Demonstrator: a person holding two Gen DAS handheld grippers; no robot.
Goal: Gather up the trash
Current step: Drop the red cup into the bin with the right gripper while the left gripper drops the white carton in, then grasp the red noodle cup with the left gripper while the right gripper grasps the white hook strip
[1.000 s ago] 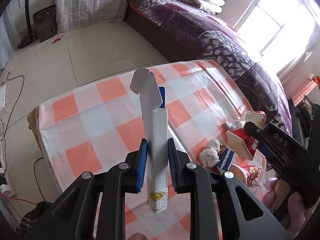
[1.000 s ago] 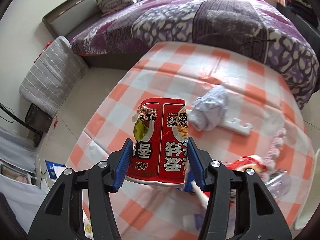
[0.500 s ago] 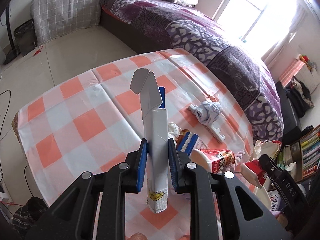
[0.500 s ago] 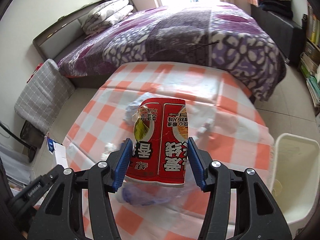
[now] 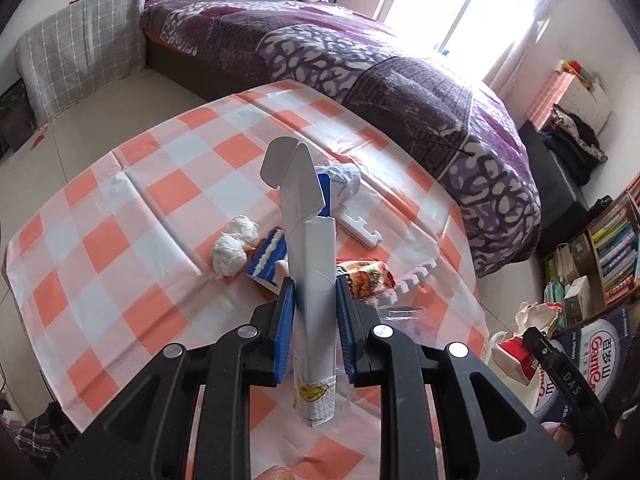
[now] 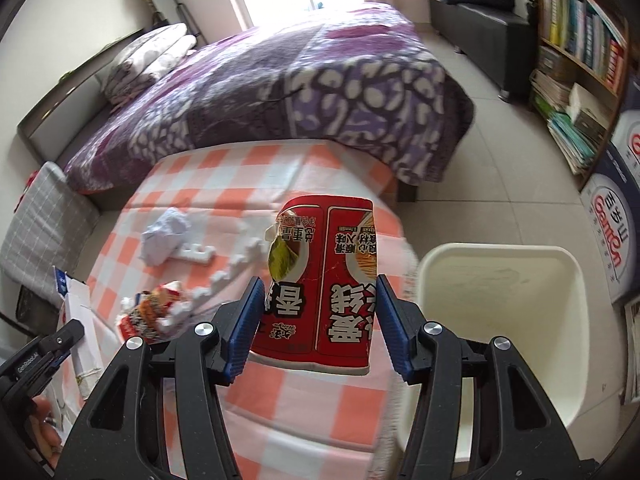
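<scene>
My left gripper [image 5: 314, 322] is shut on a flattened white carton [image 5: 308, 248] held upright above the checked table [image 5: 132, 220]. My right gripper [image 6: 320, 322] is shut on a red noodle cup [image 6: 324, 280], held above the table's right end, just left of a white trash bin [image 6: 500, 308] on the floor. On the table lie a crumpled tissue [image 5: 234, 250], a blue and white wrapper [image 5: 268, 258], an orange snack bag [image 5: 366, 276], a pale crumpled wad [image 6: 164, 236] and white foam pieces [image 6: 196, 254].
A bed with a purple quilt [image 6: 304, 92] runs behind the table. A bookshelf [image 6: 580, 52] and a water jug [image 6: 612, 224] stand to the right of the bin. A grey checked cushion [image 5: 80, 60] leans at the far left.
Both grippers have swung right with their loads. The trash bin has come closer in the right wrist view. More of the table's litter shows ahead of the left gripper.
</scene>
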